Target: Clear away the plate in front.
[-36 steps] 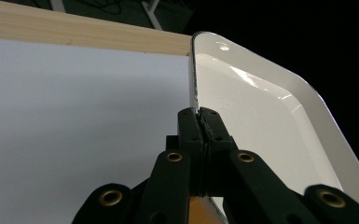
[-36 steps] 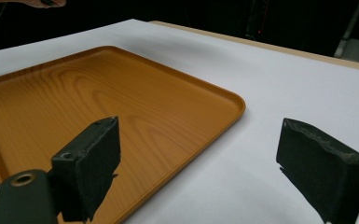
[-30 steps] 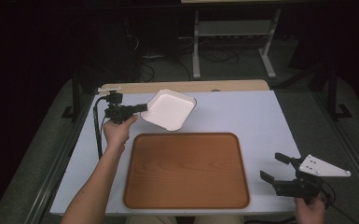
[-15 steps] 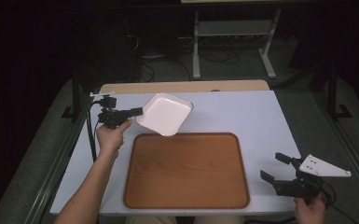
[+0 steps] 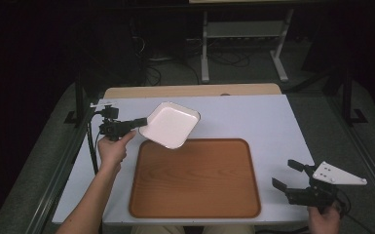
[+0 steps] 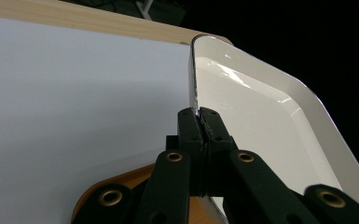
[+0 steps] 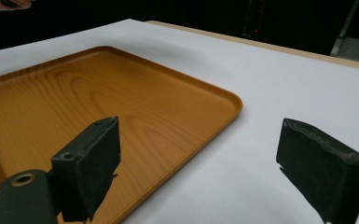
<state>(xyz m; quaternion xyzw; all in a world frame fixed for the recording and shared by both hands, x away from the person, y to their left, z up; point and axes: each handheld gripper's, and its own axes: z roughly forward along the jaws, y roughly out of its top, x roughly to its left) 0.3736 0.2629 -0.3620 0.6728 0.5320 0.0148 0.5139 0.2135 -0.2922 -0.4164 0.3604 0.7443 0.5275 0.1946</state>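
Since the earlier frame, the left gripper (image 5: 137, 122) has carried the white dish (image 5: 171, 125) toward the wooden tray (image 5: 195, 207), fingers pinching its rim. Dish is airborne above the worktop (image 5: 253, 117); placement remains. Right gripper (image 5: 287, 176) waits, fingers spread.

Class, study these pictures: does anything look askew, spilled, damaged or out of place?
Only the white dish is askew: the left tongs pinch its rim and hold it tilted above the table's white surface, beside the wooden tray. No spill or damage shows. The right tongs hang open.
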